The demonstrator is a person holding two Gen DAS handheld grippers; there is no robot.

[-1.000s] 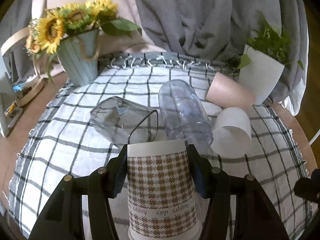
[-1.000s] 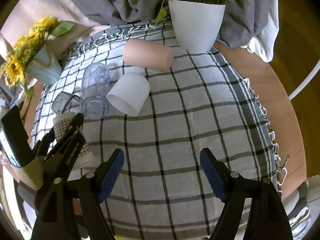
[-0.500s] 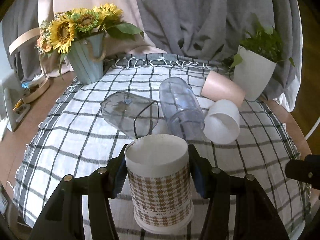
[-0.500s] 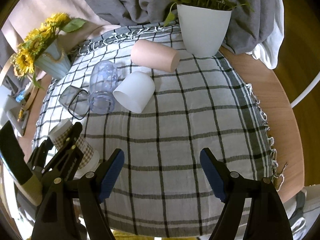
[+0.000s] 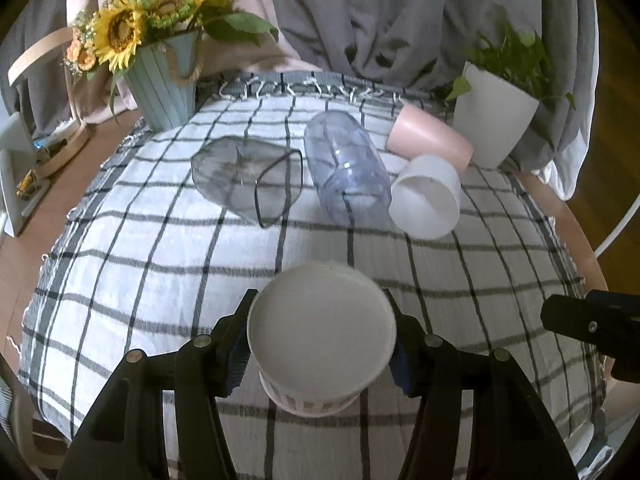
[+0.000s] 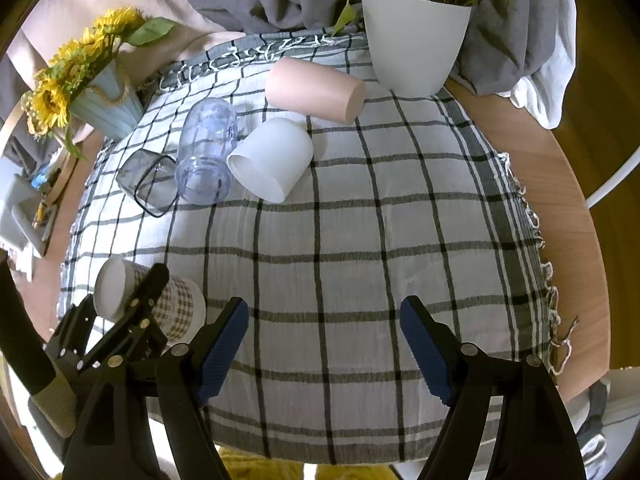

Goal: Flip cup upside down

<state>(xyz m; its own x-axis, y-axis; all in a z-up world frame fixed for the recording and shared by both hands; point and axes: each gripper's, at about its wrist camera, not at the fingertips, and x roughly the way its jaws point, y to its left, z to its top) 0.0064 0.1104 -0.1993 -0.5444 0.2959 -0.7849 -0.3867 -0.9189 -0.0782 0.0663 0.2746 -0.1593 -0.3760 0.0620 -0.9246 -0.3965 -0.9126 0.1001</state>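
Observation:
My left gripper (image 5: 320, 354) is shut on a brown houndstooth paper cup (image 5: 320, 340), held above the checked cloth with its white flat base towards the camera. In the right wrist view the same cup (image 6: 160, 300) is tilted, base up and to the left, in the left gripper (image 6: 132, 312). My right gripper (image 6: 324, 344) is open and empty over the cloth's front part.
On the checked tablecloth (image 6: 360, 220) lie a grey square glass (image 5: 248, 178), a clear bottle-like cup (image 5: 346, 172), a white cup (image 5: 426, 200) and a pink cup (image 5: 430, 142). A sunflower vase (image 5: 164, 80) stands back left, a white plant pot (image 5: 494, 116) back right.
My left gripper has lifted the houndstooth cup and tipped it, so its base now faces the camera. The right gripper has risen a little and stays open.

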